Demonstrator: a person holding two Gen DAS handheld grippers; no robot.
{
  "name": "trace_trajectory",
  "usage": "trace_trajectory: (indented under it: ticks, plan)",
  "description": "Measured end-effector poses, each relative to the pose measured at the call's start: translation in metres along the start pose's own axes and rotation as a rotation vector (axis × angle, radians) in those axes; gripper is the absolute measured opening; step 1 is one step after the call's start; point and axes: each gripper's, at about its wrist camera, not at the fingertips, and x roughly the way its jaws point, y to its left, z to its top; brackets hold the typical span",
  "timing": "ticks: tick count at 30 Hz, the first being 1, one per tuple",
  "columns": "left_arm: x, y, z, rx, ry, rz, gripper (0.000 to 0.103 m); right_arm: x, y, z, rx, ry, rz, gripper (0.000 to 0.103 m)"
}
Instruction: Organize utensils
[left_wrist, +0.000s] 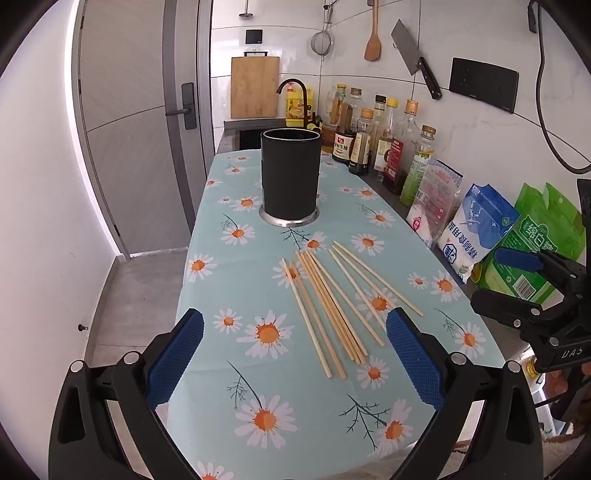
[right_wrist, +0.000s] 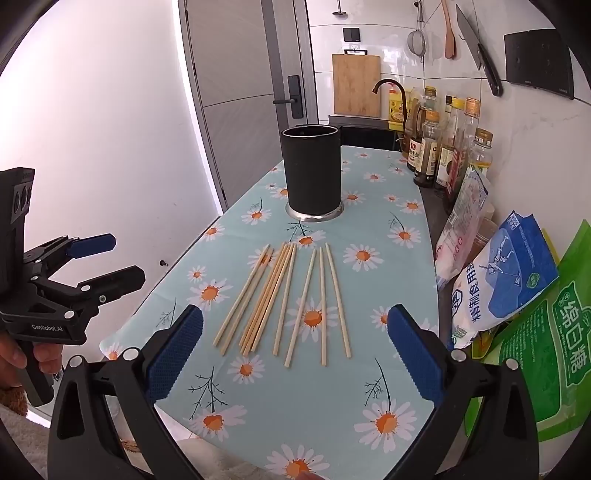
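Blue ribbed pads stand wide apart on both claws, the left claw (left_wrist: 294, 354) and the right claw (right_wrist: 295, 352), each empty and tipped down over the counter (right_wrist: 388, 266). Just beyond them the bamboo chopsticks (right_wrist: 284, 302) lie loose on the daisy cloth, fanned towards the black holder (right_wrist: 314, 173) standing upright farther back. Nothing is gathered yet, I'd say; next comes lowering one claw and closing on a few sticks.

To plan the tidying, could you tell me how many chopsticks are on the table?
About 10 chopsticks, all loose on the tablecloth before the black holder; middle ones overlap, maybe hiding one.
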Motion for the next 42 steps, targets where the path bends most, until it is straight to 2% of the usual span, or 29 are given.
trace_trajectory:
  ticks: [16,32,42]
  plan:
    - [0.008,-0.007,-0.001,0.011,0.026,-0.017,0.097,0.003,0.0,-0.002,0.012,-0.007,0.023,0.099]
    - [0.011,-0.011,0.001,0.014,0.034,-0.023,0.097,0.002,0.0,-0.001,-0.047,-0.056,-0.013,0.099]
    - [0.012,-0.014,0.003,0.018,0.035,-0.023,0.097,0.004,-0.002,-0.001,-0.041,-0.03,-0.009,0.099]
